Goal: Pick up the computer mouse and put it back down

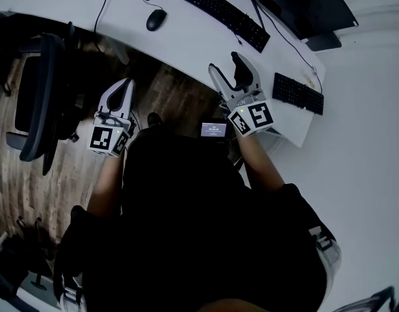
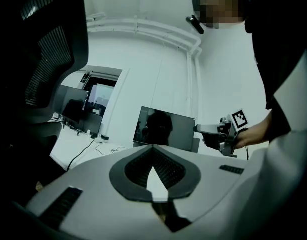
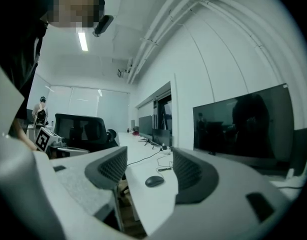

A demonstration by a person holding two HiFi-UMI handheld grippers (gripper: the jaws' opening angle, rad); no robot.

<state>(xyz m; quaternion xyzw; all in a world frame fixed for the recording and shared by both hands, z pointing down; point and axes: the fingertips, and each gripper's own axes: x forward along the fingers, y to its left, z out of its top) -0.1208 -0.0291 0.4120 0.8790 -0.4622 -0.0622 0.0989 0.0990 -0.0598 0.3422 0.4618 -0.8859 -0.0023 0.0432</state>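
Observation:
The black computer mouse [image 1: 156, 19] lies on the white desk [image 1: 186, 44], its cable running off toward the far edge. In the right gripper view the mouse [image 3: 154, 181] shows far ahead, framed between the jaws but well apart from them. My right gripper [image 1: 225, 62] hovers over the desk's near edge, open and empty. My left gripper [image 1: 126, 83] is held over the wooden floor short of the desk, shut with nothing in it. In the left gripper view the left gripper [image 2: 153, 151] has its pads pressed together.
A long black keyboard [image 1: 225, 15] lies right of the mouse and a smaller keyboard [image 1: 298, 93] near the desk's right end. A dark monitor [image 1: 303, 5] stands behind them. A black office chair [image 1: 37, 103] stands left of me.

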